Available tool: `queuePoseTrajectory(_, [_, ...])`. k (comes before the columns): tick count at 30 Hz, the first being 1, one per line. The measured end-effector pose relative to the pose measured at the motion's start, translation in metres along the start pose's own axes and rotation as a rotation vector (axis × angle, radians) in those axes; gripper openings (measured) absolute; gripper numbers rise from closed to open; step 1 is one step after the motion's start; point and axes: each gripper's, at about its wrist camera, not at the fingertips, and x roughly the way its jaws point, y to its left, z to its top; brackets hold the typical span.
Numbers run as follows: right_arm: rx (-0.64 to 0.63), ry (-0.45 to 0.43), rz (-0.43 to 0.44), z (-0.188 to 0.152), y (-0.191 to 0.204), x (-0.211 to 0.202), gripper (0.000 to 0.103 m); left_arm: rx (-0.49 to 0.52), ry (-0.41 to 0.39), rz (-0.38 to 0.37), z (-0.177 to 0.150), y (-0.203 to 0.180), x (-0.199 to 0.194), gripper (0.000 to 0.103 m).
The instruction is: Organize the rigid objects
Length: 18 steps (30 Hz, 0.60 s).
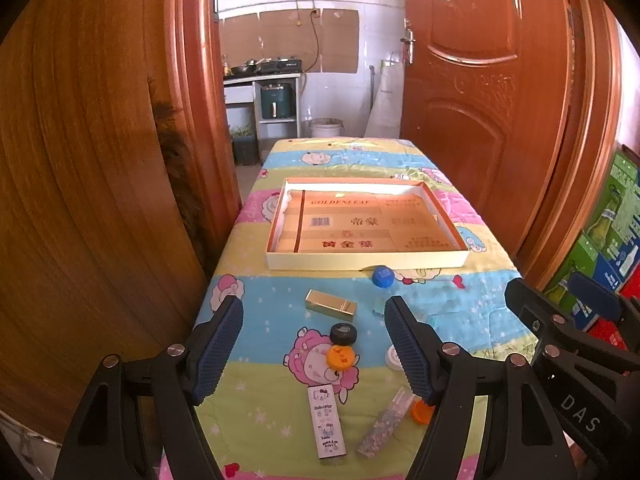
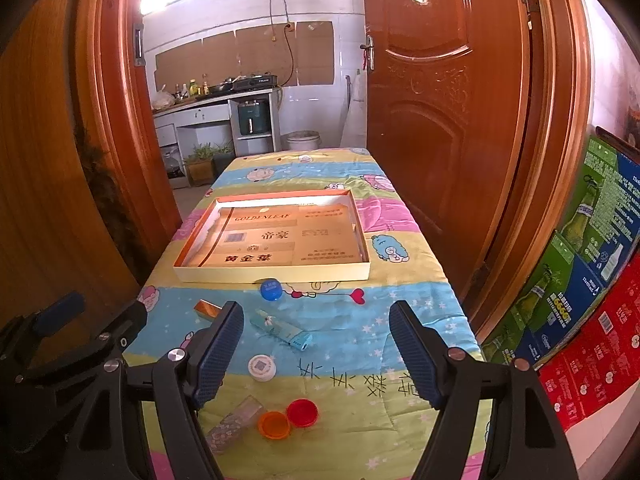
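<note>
A shallow cardboard tray (image 1: pixel 366 259) lies open on the desk (image 1: pixel 460 304), which is covered by a cartoon-print cloth; nothing but its printed liner shows inside. The small rigid things lie scattered on the cloth nearer the cameras. A blue cap (image 1: pixel 383 276) sits just in front of the tray's near wall. Nearer still come a gold box (image 1: pixel 330 305), a black cap (image 1: pixel 343 334) touching an orange cap (image 1: pixel 341 357), and a white Hello Kitty case (image 1: pixel 327 422). A clear patterned tube (image 1: pixel 386 422) lies tilted beside a second orange cap (image 2: pixel 274 424), which touches a red cap (image 2: pixel 302 412). A white round lid (image 2: pixel 262 367) and a pale blue tube (image 2: pixel 280 328) lie nearby. The left gripper (image 1: pixel 314 346) and the right gripper (image 2: pixel 316 350) both hover above these things, angled downward, fingers (image 1: pixel 220 344) spread wide, holding and touching nothing.
</note>
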Motion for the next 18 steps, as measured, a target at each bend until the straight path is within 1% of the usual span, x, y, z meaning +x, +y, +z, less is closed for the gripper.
queuePoseTrajectory(8, [-0.004, 0.015, 0.012, 0.0013, -0.0019, 0.0005, 0.075, -0.006, 0.011, 0.008, -0.0021, 0.0010, 0.0005, 0.075])
queuePoseTrajectory(18, [-0.003, 0.010, 0.014, 0.0023, -0.0019, -0.0021, 0.075, -0.014, 0.009, -0.003, -0.0036, 0.0030, -0.0017, 0.075])
